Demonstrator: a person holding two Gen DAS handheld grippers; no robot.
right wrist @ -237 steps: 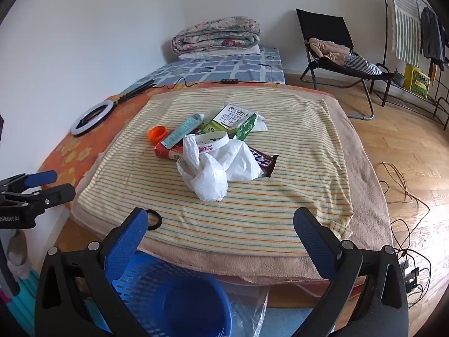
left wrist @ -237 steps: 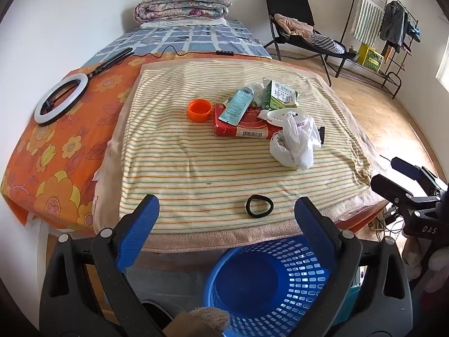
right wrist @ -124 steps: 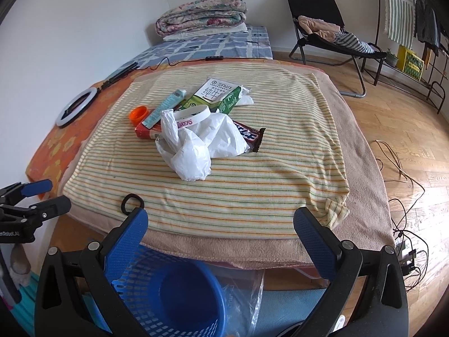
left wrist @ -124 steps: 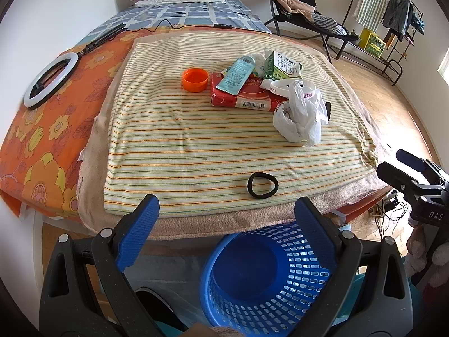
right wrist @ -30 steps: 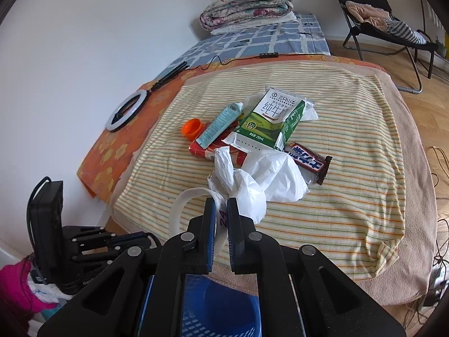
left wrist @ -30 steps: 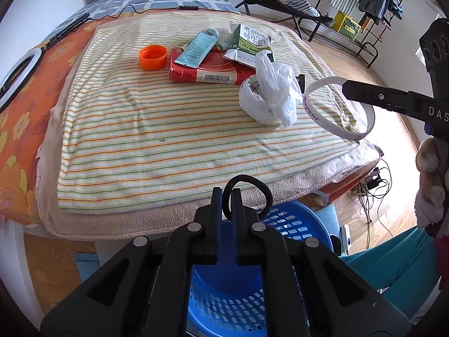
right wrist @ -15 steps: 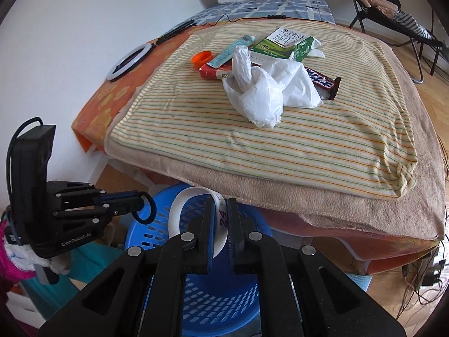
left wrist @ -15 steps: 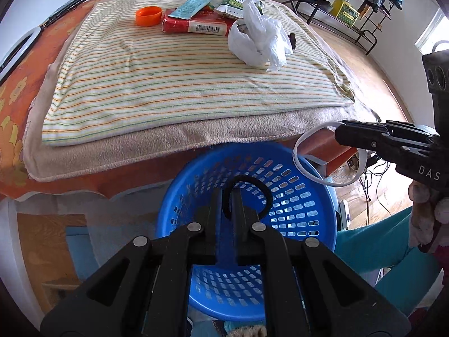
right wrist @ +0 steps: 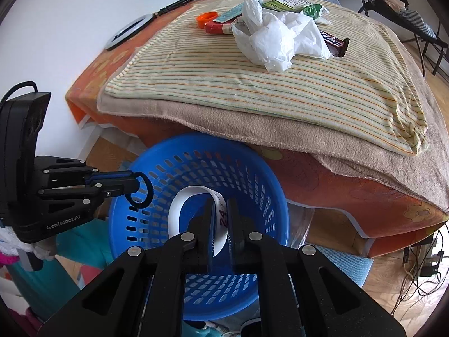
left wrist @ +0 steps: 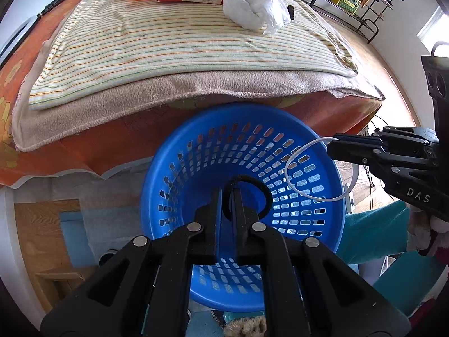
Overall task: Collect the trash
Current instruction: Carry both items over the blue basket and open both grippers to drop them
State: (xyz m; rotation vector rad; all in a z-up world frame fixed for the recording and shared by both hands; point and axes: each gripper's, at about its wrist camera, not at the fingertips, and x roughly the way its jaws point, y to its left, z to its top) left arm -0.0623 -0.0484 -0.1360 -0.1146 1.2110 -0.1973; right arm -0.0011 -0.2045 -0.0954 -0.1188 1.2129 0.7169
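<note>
Both tools have dropped from bed height since a second ago and now hang over the mouth of the blue basket [left wrist: 196,151], which stands on the floor against the foot of the bed [left wrist: 196,90]. Going left to right in the left wrist view, the left tool [left wrist: 227,193] is clamped tight on a black ring [left wrist: 265,193], whose loop sticks out to the right of the fingertips, above the basket's inside. Further right, the right tool [left wrist: 334,147] comes in from the side, pinched shut on a white band [left wrist: 291,185] that droops over the basket's right rim. In the right wrist view the same order holds: left tool [right wrist: 136,185] with the ring [right wrist: 147,193] over the left rim, then the right tool [right wrist: 221,205] gripping the band [right wrist: 179,202] above the basket's [right wrist: 252,168] middle. Up on the striped blanket [right wrist: 252,84] lie an orange cap [right wrist: 206,16], a red box [right wrist: 216,28], a crumpled white bag [right wrist: 269,42], a green carton [right wrist: 294,4] and a chocolate bar [right wrist: 335,40].
</note>
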